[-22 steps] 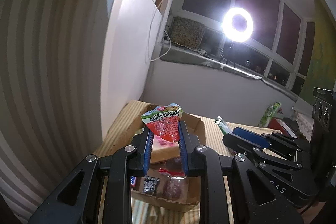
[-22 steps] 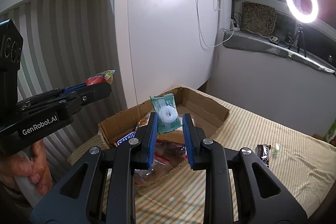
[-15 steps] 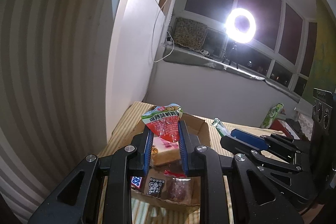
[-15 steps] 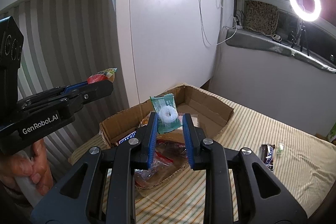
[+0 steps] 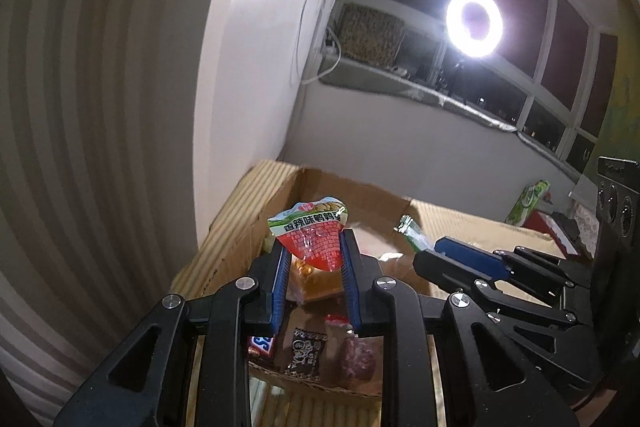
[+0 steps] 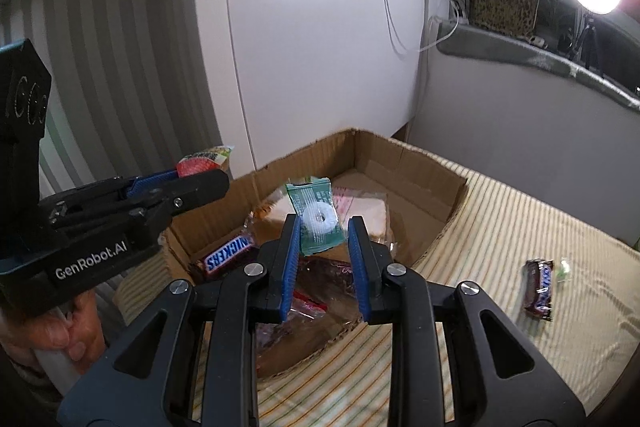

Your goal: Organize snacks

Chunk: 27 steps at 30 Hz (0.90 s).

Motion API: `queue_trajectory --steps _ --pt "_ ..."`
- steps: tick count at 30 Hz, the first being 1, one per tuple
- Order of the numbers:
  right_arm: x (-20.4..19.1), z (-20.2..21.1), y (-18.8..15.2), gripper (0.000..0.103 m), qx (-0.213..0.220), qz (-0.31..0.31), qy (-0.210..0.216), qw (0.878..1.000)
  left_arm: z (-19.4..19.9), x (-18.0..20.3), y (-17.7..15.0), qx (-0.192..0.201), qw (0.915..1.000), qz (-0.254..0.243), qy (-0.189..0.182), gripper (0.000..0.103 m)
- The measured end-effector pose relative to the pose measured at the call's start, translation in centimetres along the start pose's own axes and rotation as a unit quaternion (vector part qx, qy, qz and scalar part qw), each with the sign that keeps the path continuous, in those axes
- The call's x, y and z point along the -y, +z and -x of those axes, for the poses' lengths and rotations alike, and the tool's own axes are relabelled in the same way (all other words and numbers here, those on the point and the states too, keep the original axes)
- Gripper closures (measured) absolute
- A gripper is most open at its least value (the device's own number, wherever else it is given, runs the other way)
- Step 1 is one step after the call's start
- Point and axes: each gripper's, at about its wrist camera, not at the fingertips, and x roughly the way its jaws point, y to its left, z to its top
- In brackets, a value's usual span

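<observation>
My left gripper (image 5: 312,247) hangs over the open cardboard box (image 5: 360,191) with a red and green snack packet (image 5: 310,235) between its blue pads; its jaws are opening slightly while the pads still touch the packet. My right gripper (image 6: 324,227) is shut on a green packet with a white ring candy (image 6: 314,211), also above the box (image 6: 416,163). In the right wrist view the left gripper (image 6: 208,179) sits to the left with its red packet (image 6: 204,161). In the left wrist view the right gripper (image 5: 440,251) reaches in from the right.
The box holds a Snickers bar (image 6: 228,253), wrapped sandwiches and several other packets. Another Snickers bar (image 6: 540,287) and a small green candy (image 6: 563,269) lie on the striped tablecloth at right. A hand (image 6: 60,331) grips the left tool. Walls stand close behind the box.
Both grippers have moved forward and closer over the box, each keeping its packet. The box now fills more of both views.
</observation>
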Motion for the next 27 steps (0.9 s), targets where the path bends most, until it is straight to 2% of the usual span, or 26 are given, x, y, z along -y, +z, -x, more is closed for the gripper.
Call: queue_trajectory --steps 4,9,13,17,20,23,27 --pt "0.7 -1.7 -0.4 0.077 -0.012 -0.007 0.002 1.000 -2.3 -0.7 -0.7 -0.029 0.9995 0.014 0.002 0.075" --pt "1.4 -2.5 -0.4 0.076 -0.016 -0.014 0.000 1.000 -3.7 -0.9 -1.5 -0.046 0.9987 0.018 0.011 0.072" --pt "1.7 -2.3 -0.5 0.073 -0.014 -0.018 -0.003 1.000 -3.8 -1.0 -1.6 -0.048 0.9985 0.021 0.014 0.070" --pt "1.6 -1.7 -0.4 0.068 -0.009 -0.018 -0.006 1.000 -3.3 -1.4 -1.7 -0.045 0.9985 0.027 0.015 0.054" --pt "1.1 -1.1 -0.3 0.067 -0.003 -0.016 -0.007 1.000 -3.0 -1.3 -1.5 -0.037 0.9988 0.025 0.017 0.053" --pt "0.8 -0.2 -0.3 0.066 0.003 -0.015 -0.010 1.000 -2.0 -1.5 -1.3 -0.027 0.9992 0.024 0.019 0.046" --pt "0.7 0.6 -0.6 0.060 0.007 -0.019 -0.013 1.000 -0.7 -3.4 -1.0 -0.011 0.9986 0.033 0.040 0.043"
